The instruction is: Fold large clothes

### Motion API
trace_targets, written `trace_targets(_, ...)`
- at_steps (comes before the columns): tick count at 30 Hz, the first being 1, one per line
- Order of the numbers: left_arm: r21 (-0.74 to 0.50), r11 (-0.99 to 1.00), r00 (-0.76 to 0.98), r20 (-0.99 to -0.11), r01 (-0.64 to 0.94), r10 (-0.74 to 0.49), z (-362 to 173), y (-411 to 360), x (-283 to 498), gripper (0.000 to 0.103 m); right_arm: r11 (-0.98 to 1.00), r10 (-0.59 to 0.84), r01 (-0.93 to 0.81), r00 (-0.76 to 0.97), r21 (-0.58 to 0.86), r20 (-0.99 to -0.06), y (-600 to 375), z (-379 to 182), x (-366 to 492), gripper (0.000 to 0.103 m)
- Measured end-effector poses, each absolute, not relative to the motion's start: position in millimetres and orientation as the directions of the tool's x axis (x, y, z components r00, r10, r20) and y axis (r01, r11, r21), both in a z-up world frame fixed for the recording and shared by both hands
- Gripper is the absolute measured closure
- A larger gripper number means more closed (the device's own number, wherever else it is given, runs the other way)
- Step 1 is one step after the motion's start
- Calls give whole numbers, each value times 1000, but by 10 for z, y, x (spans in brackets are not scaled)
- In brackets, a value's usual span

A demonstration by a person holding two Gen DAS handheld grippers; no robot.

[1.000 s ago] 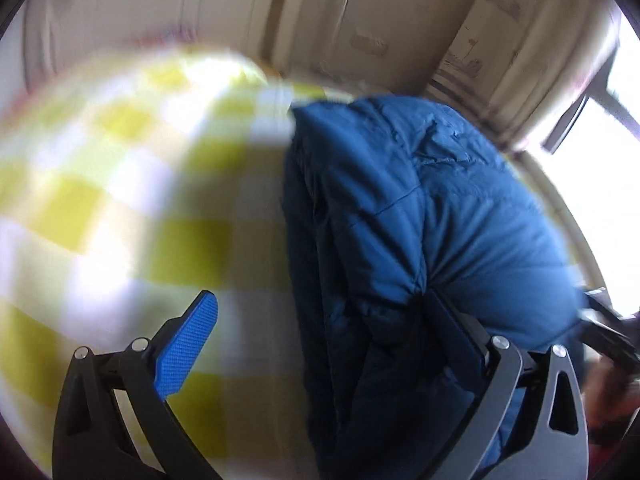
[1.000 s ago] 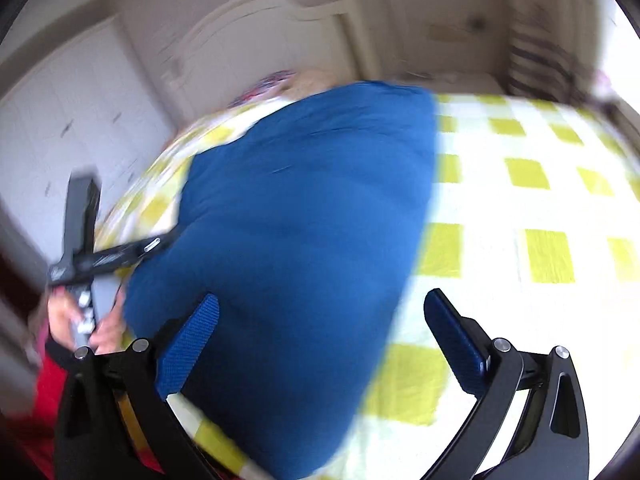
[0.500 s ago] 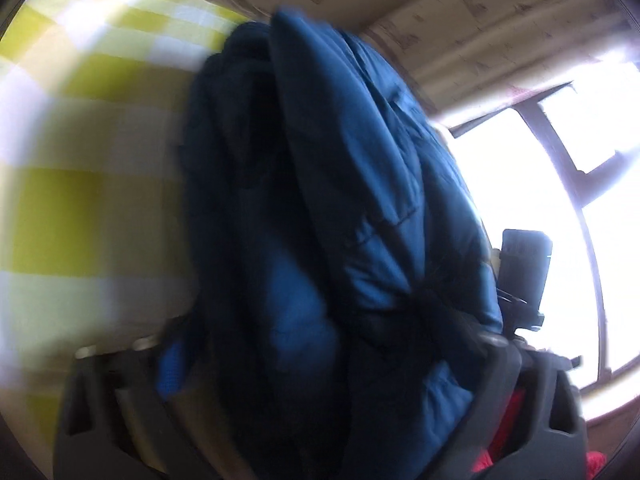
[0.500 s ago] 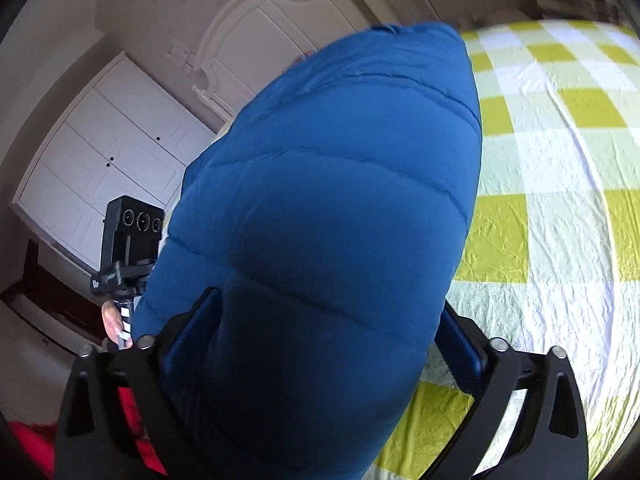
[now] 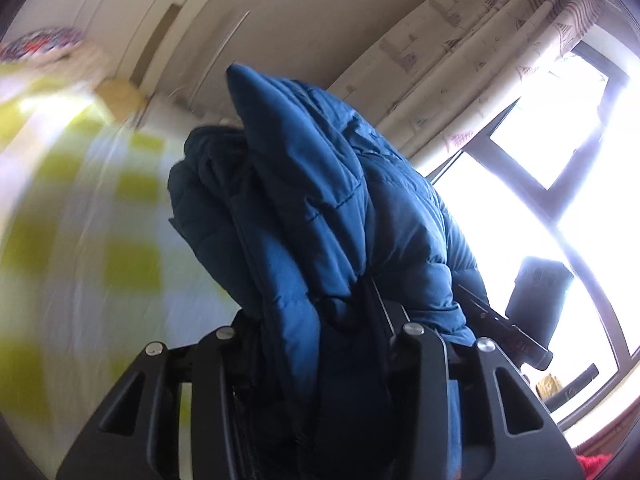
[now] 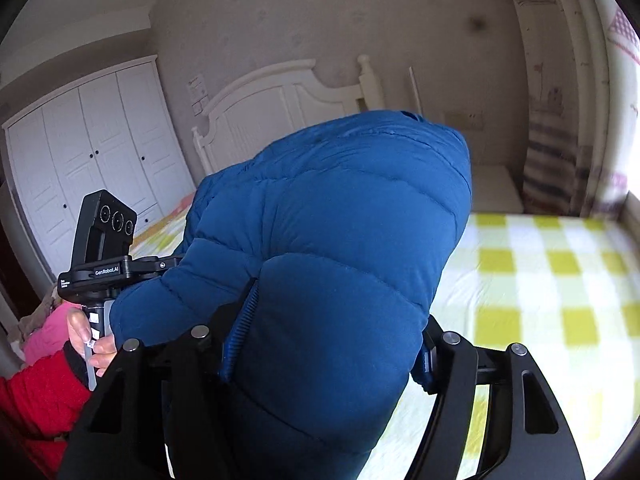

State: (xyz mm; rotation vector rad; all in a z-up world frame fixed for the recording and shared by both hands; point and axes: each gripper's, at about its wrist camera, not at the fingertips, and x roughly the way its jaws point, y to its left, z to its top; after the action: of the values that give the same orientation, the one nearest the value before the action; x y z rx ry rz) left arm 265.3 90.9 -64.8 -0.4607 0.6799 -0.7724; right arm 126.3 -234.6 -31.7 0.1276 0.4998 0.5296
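Item 1. Bed (image 6: pixel 560 280), yellow-and-white check sheet, white headboard (image 6: pixel 276 96) at the far end. It serves as my folding surface, its bare sheet spreading to one side of the load.

Item 2. Blue puffer jacket (image 6: pixel 340 240), the task's garment. It hangs bunched and raised off the sheet, caught at two places, one per tool. I judge this two-point hold is meant to keep the bulky padding gathered so the bundle can be carried or turned as one piece.

Item 3. Right gripper (image 6: pixel 324 356). Its jaws are closing on a thick quilted roll of the jacket; blue pads press its sides.

Item 4. Left gripper (image 5: pixel 320 336). Its jaws are closing on a narrower gather of layered edges, pinched tight; the pads are buried in cloth.

Item 5. Person's hand (image 6: pixel 90 340), red sleeve (image 6: pixel 36 400), on the left tool's handle.
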Motion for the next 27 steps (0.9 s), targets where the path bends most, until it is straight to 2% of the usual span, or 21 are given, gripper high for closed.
trace_targets(3, -641, 635, 518, -401, 432, -756, -690, 722, 3144, 61, 850, 526, -414, 691, 325, -496, -2632, -376, 1765, 36)
trace_targets(5, -651, 661, 504, -456, 373, -733, -883, 585, 3414, 60, 862, 507, -355, 625, 363, -594, -2751, -690, 2132, 36)
trace_targets(6, -639, 694, 485, -516, 331, -706, -1086, 487, 3548, 58, 887, 462, -292, 576, 358, -675, -2771, -993, 2295, 30)
trace_targets(7, -620, 730, 466, -576, 286, -672, -1327, 406, 3632, 51, 889, 457, -260, 579, 378, -675, -2824, -1130, 2328, 27)
trace_targets(8, -644, 706, 492, -531, 294, -690, -1412, 447, 3605, 50, 860, 501, -266, 603, 435, -621, -2904, -1183, 2296, 26)
trace_targets(10, -696, 663, 490, -492, 275, -719, -1506, 549, 3551, 50, 857, 497, -240, 614, 456, -613, -2923, -1191, 2207, 20)
trace_targets(12, -648, 703, 506, -519, 292, -689, -1458, 570, 3468, 48, 917, 386, -197, 664, 348, -641, -2835, -988, 2036, 17)
trace_targets(14, -581, 756, 535, -554, 300, -638, -1345, 542, 3407, 46, 972, 216, -111, 758, 205, -615, -2803, -720, 1875, 14)
trace_targets(15, -571, 765, 541, -559, 298, -628, -1305, 504, 3371, 46, 980, 185, -107, 804, 169, -565, -2720, -567, 1715, 8)
trace_targets(17, -560, 779, 569, -556, 282, -606, -1237, 541, 3304, 45, 973, 230, -185, 836, 138, -499, -2489, -401, 1495, 8)
trace_targets(18, -552, 792, 599, -550, 262, -582, -1208, 565, 3239, 41, 971, 240, -207, 832, 121, -500, -2400, -388, 1455, 8)
trace_targets(19, -542, 807, 635, -542, 235, -549, -1195, 630, 3130, 38, 968, 244, -236, 819, 83, -520, -2222, -408, 1423, 8)
trace_targets(20, -512, 840, 700, -532, 182, -476, -1151, 675, 2983, 29, 964, 238, -266, 802, 29, -549, -2021, -485, 1403, 8)
trace_targets(22, -441, 893, 786, -518, 92, -337, -982, 747, 2735, 19, 944, 189, -313, 774, -106, -605, -1695, -758, 1320, 7)
trace_targets(24, -337, 941, 838, -512, 4, -187, -828, 776, 2512, 2, 924, 109, -292, 819, -246, -563, -1426, -917, 1236, 8)
trace_targets(27, -121, 991, 870, -493, -52, -15, -506, 781, 2255, 3, 941, 156, -307, 764, -141, -626, -1548, -816, 1099, 8)
